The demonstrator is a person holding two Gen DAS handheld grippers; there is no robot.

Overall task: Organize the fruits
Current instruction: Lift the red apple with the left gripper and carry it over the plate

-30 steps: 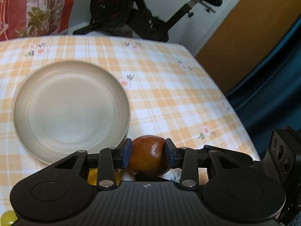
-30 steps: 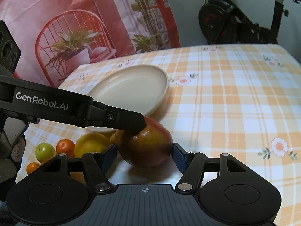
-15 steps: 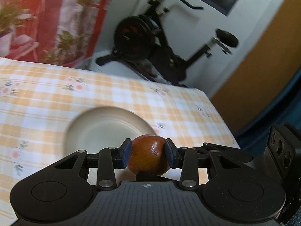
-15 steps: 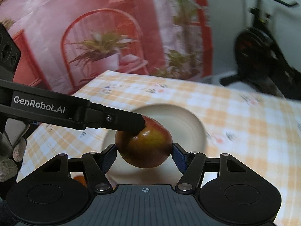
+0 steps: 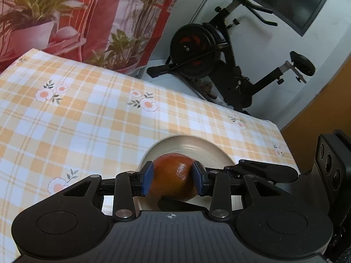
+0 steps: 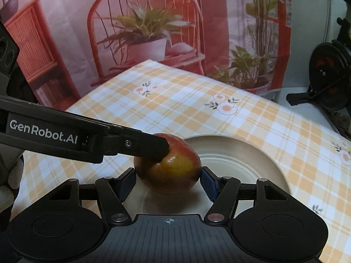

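Since the earlier frames, both hand-held grippers have carried the mango from beside the small fruits to above the plate; those fruits are now out of view.

Count: one mango (image 6: 169,166), one plate (image 6: 248,160), two hand-held grippers.

The right hand-held gripper (image 6: 167,180) is partly open, its blue pads clamped on the mango's long sides. The left hand-held gripper (image 5: 173,178) is narrower, clenched on the same mango at its end; in the right wrist view it enters from 9 o'clock.

The plate rests on the checked counter (image 5: 87,118) under the mango, extending toward 2 o'clock in the right wrist view.
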